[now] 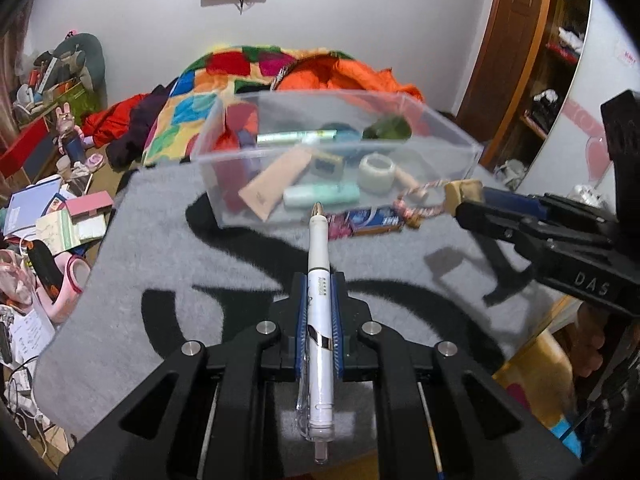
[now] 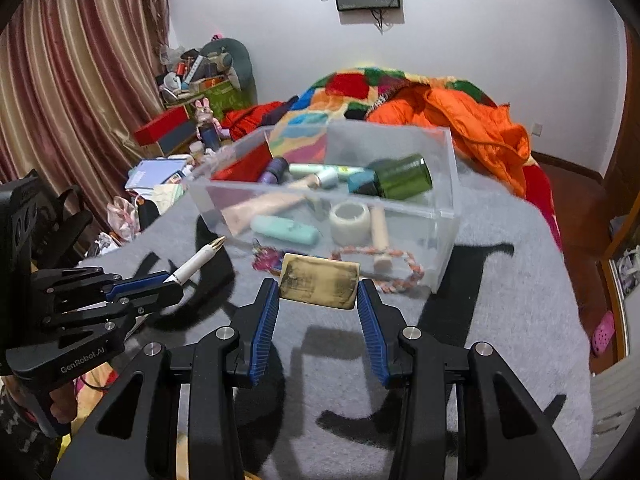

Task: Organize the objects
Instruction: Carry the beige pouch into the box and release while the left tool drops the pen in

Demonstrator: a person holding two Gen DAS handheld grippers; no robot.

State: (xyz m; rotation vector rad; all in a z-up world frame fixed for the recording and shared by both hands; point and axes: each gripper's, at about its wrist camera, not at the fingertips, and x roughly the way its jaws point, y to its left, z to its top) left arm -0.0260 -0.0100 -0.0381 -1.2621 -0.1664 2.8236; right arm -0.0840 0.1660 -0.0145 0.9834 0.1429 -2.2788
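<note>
My left gripper [image 1: 318, 280] is shut on a white pen [image 1: 319, 280] whose gold tip points at a clear plastic box [image 1: 440, 120]; the pen also shows in the right wrist view [image 2: 198, 260]. My right gripper [image 2: 318, 286] is shut on a tan, smudged eraser block [image 2: 318, 282], held above the grey blanket just in front of the box [image 2: 444, 216]. The eraser shows in the left wrist view [image 1: 464, 194] at the right gripper's tips. The box holds tubes, a tape roll [image 2: 350, 222], a green bottle [image 2: 404, 176] and other small items.
A braided rope toy [image 2: 400, 276] and a blue packet [image 1: 372, 218] lie on the grey blanket [image 1: 160, 260] against the box front. Colourful bedding and an orange jacket [image 2: 472, 124] lie behind. Cluttered floor and books sit at the left [image 1: 52, 216].
</note>
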